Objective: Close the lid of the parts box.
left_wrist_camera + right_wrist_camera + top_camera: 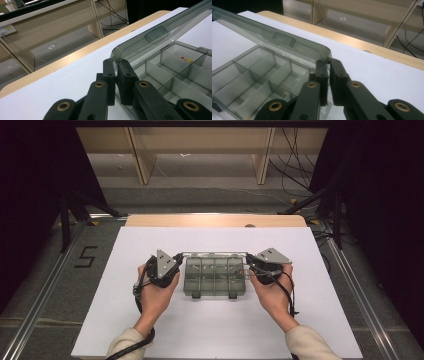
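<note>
Both grippers on the box (215, 276) now, mid-table on the white sheet (165, 335), one at each end. Left gripper (117, 63) is clamped on the lid (155, 32) at its corner, jaws nearly together w/ just the thin edge between. Right gripper (329, 62) same deal on the opposite lid corner, pinching the rim tight. Lid's raised, tilted back on its far hinge; looks like it's being swung, open or shut I can't call from here.

Handling: thin smoky-clear plastic, light, prob. a bit flexy across its length, so two corner grips beat one, else the lid twists. Surface is glossy and slick; pads need to stay square on the rim or they'll slide off. Hinge is the weak spot, so no forcing past its stop. Base isn't held down and could lift or skate on the sheet.

Looks: grey translucent organiser, rectangular, rounded corners, two dark latches on the near edge. Inside, dividers (259, 75) split it into small cells, mostly empty. One cell holds a small red-yellow bit (187, 59), too tiny to ID.
</note>
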### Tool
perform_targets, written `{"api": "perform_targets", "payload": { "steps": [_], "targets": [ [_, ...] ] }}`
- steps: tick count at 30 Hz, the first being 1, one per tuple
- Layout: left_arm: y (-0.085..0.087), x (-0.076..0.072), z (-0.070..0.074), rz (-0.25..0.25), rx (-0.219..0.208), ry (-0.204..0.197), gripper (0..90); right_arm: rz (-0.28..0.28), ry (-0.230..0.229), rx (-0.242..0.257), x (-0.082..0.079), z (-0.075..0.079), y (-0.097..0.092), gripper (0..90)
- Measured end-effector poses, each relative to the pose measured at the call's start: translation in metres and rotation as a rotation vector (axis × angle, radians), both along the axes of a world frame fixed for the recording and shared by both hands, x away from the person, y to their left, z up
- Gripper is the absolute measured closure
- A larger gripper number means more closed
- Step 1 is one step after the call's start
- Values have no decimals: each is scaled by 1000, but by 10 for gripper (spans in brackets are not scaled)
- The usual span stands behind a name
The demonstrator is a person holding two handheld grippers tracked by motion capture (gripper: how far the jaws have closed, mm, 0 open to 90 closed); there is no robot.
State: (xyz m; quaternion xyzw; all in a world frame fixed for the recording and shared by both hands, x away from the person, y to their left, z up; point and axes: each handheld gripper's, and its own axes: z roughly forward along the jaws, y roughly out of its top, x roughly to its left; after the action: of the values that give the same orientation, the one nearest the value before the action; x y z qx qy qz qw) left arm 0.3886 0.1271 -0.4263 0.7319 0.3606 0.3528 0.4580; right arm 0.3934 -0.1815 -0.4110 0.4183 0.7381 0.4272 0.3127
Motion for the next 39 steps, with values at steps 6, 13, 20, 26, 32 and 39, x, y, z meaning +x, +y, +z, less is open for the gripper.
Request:
{"api": "perform_targets", "payload": {
  "steps": [6,13,20,26,32,39],
  "targets": [
    [0,-3,0,-3,8,3,854,7,4,-3,-2,-2,-1,862],
    [0,-6,-1,-7,22,7,856,5,5,-1,-4,-3,-1,861],
    [0,-7,-1,-8,26,9,857,9,9,-9,-5,-5,-1,862],
    [1,-9,-2,-16,31,11,858,14,6,-6,-8,-7,-2,862],
    [1,-11,-3,-19,35,17,858,25,25,-9,-11,-10,-3,870],
    [1,-15,-5,-26,57,21,858,30,26,1,-14,-14,-5,865]
  ]
}}
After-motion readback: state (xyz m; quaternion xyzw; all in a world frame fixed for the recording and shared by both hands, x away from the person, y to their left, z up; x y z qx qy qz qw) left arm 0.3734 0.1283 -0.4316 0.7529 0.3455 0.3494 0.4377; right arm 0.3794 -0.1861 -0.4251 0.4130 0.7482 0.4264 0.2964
